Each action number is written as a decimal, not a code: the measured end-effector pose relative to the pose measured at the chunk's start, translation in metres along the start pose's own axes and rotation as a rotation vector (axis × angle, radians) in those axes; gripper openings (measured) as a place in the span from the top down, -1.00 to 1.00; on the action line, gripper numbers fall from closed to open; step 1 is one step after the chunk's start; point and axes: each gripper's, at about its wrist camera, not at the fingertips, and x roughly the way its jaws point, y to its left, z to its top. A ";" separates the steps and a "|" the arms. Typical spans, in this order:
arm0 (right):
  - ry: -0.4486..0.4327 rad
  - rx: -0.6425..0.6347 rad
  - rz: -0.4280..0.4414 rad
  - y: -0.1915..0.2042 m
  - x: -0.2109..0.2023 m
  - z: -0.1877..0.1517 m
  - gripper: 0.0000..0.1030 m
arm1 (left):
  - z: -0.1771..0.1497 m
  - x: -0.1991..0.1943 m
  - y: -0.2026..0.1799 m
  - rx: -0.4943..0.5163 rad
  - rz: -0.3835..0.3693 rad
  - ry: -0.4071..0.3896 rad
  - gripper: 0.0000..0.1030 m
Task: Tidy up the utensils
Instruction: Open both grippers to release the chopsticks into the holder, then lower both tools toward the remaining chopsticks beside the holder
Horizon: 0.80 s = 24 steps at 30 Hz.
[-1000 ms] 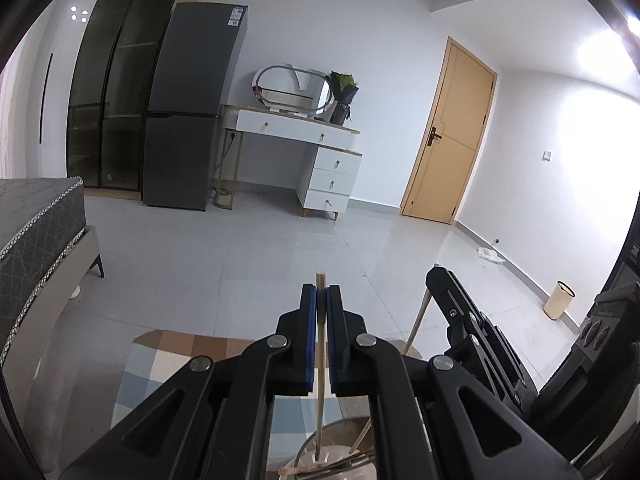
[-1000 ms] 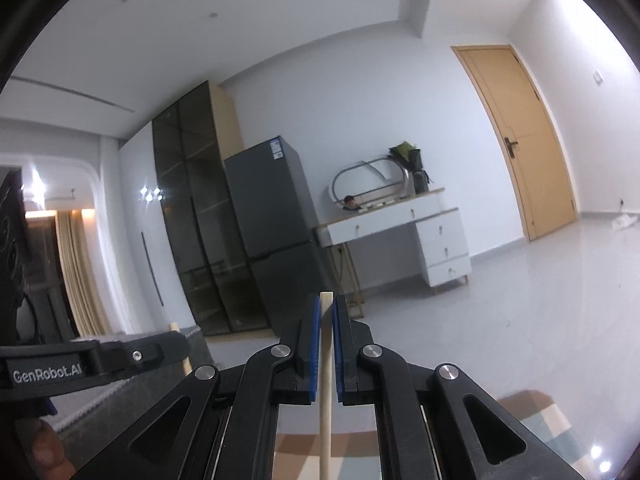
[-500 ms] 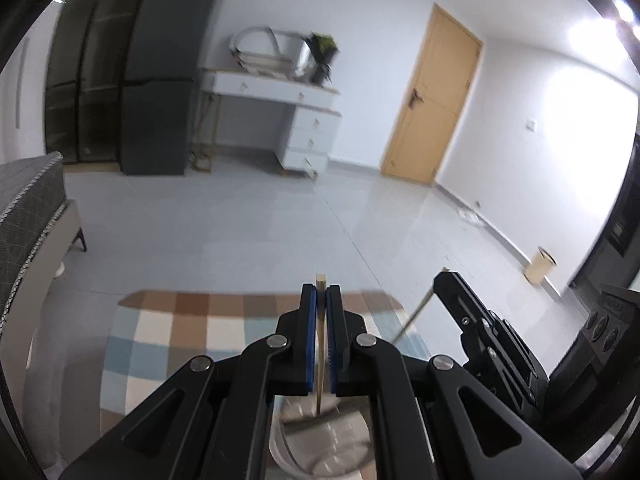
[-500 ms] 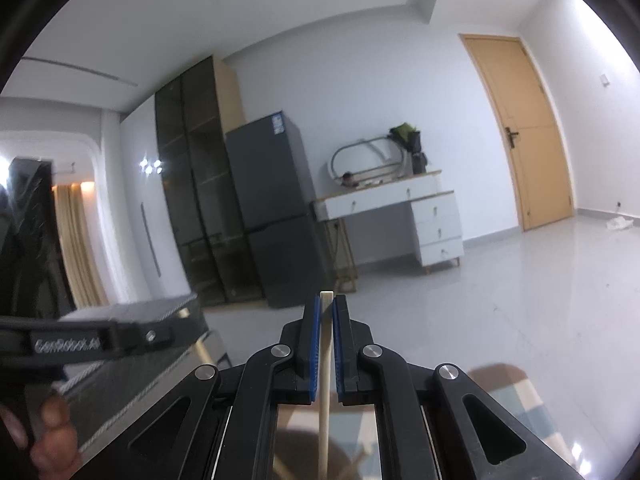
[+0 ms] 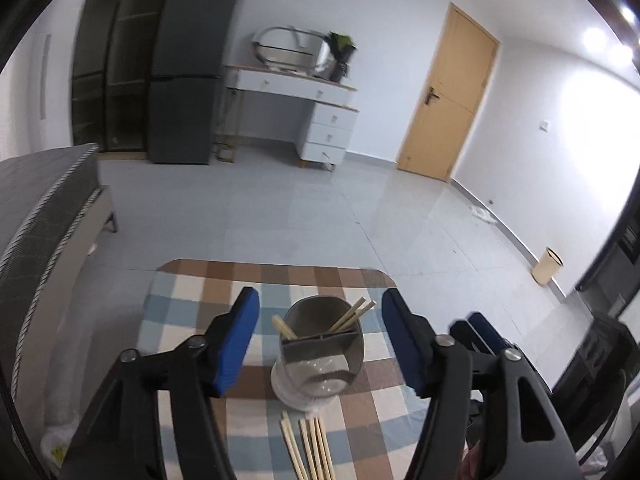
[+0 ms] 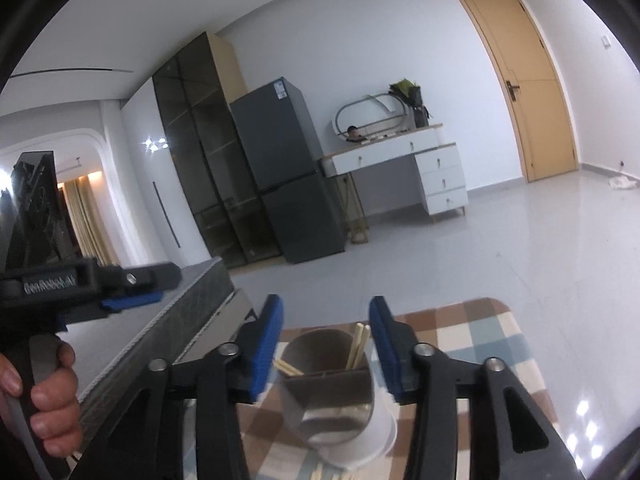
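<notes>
both the left gripper (image 5: 320, 340) and right gripper (image 6: 326, 344) have jaws opening with nothing gripped, above the holder (image 5: 320, 360) holding chopsticks (image 5: 352, 316) on the checked tabletop (image 5: 192, 304).

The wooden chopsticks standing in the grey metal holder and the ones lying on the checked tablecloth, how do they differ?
The chopsticks in the grey metal holder lean upright, split across its compartments. The chopsticks on the checked tablecloth lie flat, bunched side by side before the holder. Both are pale wood.
</notes>
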 end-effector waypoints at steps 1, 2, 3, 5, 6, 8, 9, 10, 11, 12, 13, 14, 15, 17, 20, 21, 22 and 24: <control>-0.008 -0.007 -0.001 0.004 -0.009 0.001 -0.18 | -0.002 -0.015 -0.001 -0.021 0.005 -0.006 -0.27; -0.017 -0.013 0.003 0.008 -0.020 0.002 -0.33 | -0.003 -0.025 -0.001 -0.034 0.012 -0.007 -0.35; -0.023 -0.015 0.005 0.012 -0.029 0.001 -0.40 | -0.006 -0.035 -0.001 -0.043 0.029 0.000 -0.36; -0.036 -0.013 0.007 0.019 -0.053 0.001 -0.46 | -0.013 -0.054 0.000 -0.071 0.007 0.002 -0.39; -0.039 -0.004 0.012 0.022 -0.064 -0.001 -0.52 | -0.016 -0.058 0.001 -0.079 0.000 0.001 -0.42; -0.039 0.006 0.024 0.027 -0.079 -0.003 -0.62 | -0.029 -0.079 -0.001 -0.089 0.022 -0.025 -0.58; -0.043 0.009 0.027 0.030 -0.090 -0.006 -0.71 | -0.033 -0.083 -0.001 -0.088 0.026 -0.042 -0.69; -0.047 0.008 0.028 0.032 -0.097 -0.009 -0.74 | -0.043 -0.092 -0.003 -0.079 0.044 -0.073 -0.77; -0.050 0.005 0.028 0.034 -0.105 -0.013 -0.80 | -0.051 -0.096 -0.005 -0.067 0.068 -0.097 -0.84; -0.050 0.001 0.028 0.036 -0.111 -0.017 -0.83 | -0.057 -0.098 -0.005 -0.056 0.086 -0.112 -0.88; -0.048 -0.004 0.027 0.039 -0.117 -0.022 -0.84 | -0.066 -0.099 -0.006 -0.040 0.130 -0.130 -0.93; -0.044 -0.011 0.023 0.040 -0.122 -0.027 -0.87 | -0.072 -0.098 -0.006 -0.035 0.179 -0.142 -0.94; -0.037 -0.017 0.019 0.042 -0.125 -0.031 -0.88 | -0.081 -0.095 -0.006 -0.034 0.234 -0.153 -0.94; -0.021 -0.018 0.009 0.042 -0.130 -0.039 -0.88 | -0.092 -0.089 -0.003 -0.029 0.229 -0.148 -0.94; -0.011 -0.009 0.000 0.042 -0.136 -0.051 -0.90 | -0.106 -0.076 -0.002 0.004 0.244 -0.150 -0.94; -0.009 -0.007 -0.004 0.042 -0.136 -0.056 -0.93 | -0.110 -0.072 -0.002 0.012 0.244 -0.153 -0.94; -0.002 -0.004 -0.013 0.040 -0.138 -0.062 -0.94 | -0.113 -0.067 -0.001 0.014 0.250 -0.152 -0.94; 0.022 0.004 -0.023 0.036 -0.134 -0.072 -0.94 | -0.123 -0.065 0.003 0.009 0.275 -0.154 -0.94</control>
